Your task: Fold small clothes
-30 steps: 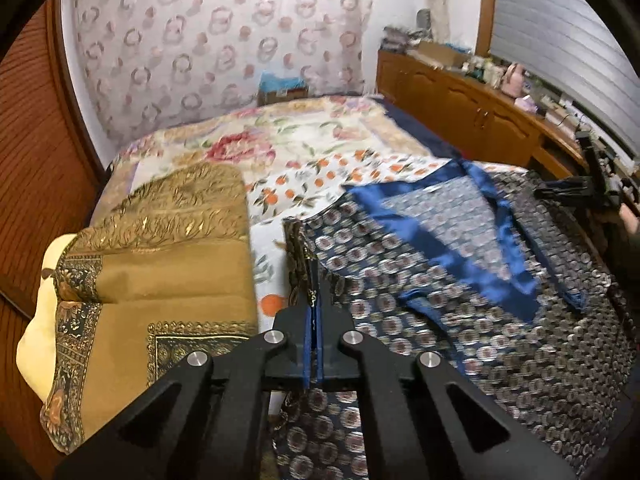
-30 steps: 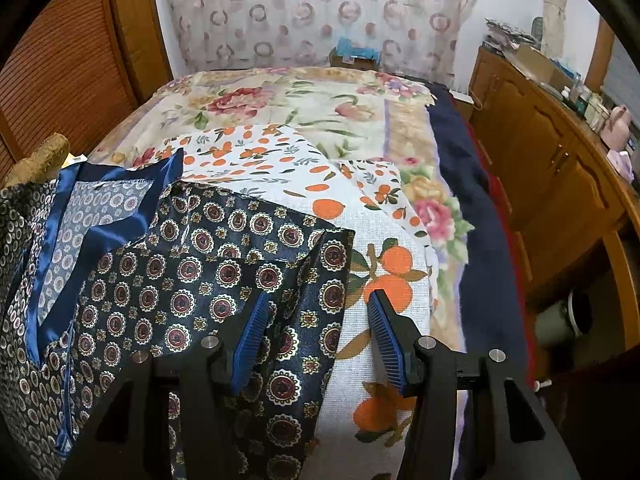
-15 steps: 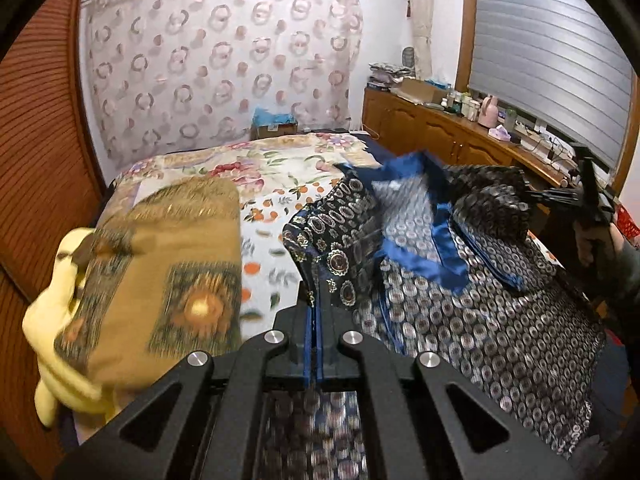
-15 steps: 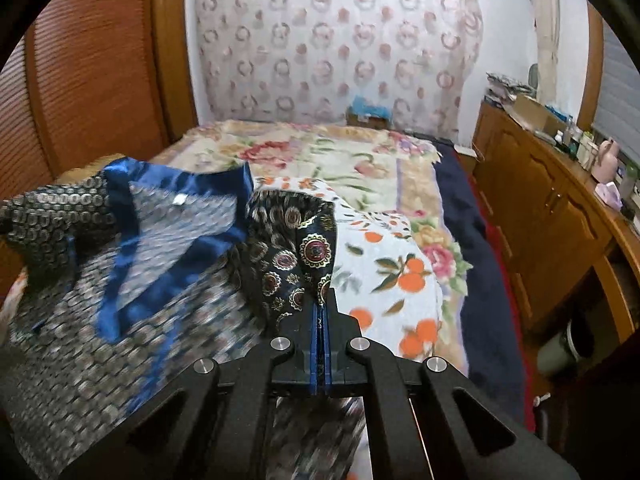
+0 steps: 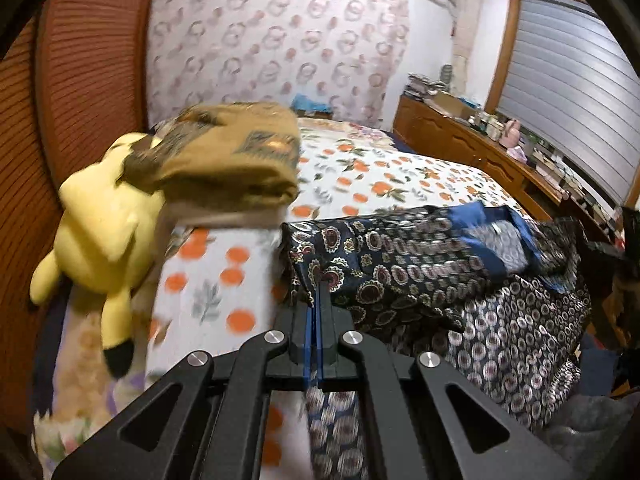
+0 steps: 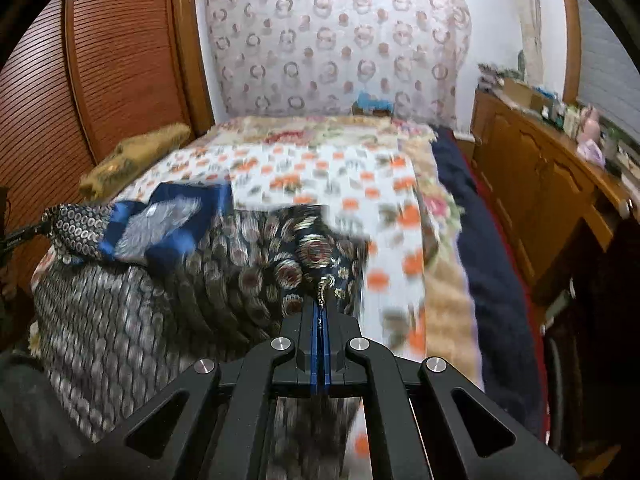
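A dark patterned garment (image 5: 432, 264) with a blue satin collar (image 5: 488, 216) hangs lifted over the near end of the bed. My left gripper (image 5: 316, 292) is shut on one corner of it, the cloth pinched between the blue pads. In the right wrist view the same garment (image 6: 168, 280) drapes to the left, and my right gripper (image 6: 322, 300) is shut on its other corner. The collar (image 6: 176, 216) faces up between the two held corners.
The bed carries an orange-print sheet (image 5: 384, 184) over a floral cover (image 6: 320, 132). A folded tan cloth (image 5: 228, 160) and a yellow plush toy (image 5: 104, 240) lie at the bed's left side by the wooden wall. A cluttered wooden cabinet (image 6: 540, 176) runs along the right.
The right gripper closed on the garment's corner. Both grippers then lifted the garment off the bed and drew it back toward the near end, so it now hangs bunched.
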`<move>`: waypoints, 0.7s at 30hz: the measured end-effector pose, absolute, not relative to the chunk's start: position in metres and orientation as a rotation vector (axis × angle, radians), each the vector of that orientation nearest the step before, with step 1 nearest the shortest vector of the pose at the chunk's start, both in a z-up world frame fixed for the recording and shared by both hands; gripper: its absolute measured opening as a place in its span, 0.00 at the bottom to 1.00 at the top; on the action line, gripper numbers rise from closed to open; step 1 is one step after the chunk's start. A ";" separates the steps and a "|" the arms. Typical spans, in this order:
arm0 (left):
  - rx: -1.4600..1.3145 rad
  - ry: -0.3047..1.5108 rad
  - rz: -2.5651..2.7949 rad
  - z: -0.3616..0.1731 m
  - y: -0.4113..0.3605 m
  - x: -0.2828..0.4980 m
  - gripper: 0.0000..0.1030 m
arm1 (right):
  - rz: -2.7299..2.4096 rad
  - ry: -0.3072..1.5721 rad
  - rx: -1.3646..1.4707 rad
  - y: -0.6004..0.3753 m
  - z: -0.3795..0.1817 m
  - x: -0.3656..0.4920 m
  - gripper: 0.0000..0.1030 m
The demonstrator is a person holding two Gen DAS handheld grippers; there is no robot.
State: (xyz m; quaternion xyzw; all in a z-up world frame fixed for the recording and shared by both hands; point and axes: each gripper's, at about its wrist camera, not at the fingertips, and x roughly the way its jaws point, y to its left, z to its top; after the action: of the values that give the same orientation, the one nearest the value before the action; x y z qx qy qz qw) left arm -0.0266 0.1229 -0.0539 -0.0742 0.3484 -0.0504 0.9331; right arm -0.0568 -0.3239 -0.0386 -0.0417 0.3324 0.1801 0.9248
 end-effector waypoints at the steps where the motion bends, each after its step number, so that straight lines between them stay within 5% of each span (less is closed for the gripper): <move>1: -0.153 0.713 -0.093 -0.052 0.123 -0.031 0.02 | 0.365 0.697 -0.100 -0.327 -0.040 -0.062 0.01; 13: -0.110 0.760 -0.010 -0.056 0.127 -0.049 0.05 | 0.384 0.741 -0.182 -0.331 -0.021 -0.096 0.01; 21: -0.112 0.734 -0.013 -0.053 0.130 -0.052 0.53 | 0.376 0.684 -0.180 -0.328 -0.007 -0.100 0.07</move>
State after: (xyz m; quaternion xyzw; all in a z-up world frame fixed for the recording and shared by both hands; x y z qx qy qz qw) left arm -0.0518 0.1296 -0.0529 -0.0548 0.3584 -0.0064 0.9319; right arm -0.1001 -0.3275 -0.0072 -0.0879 0.3329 0.1828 0.9209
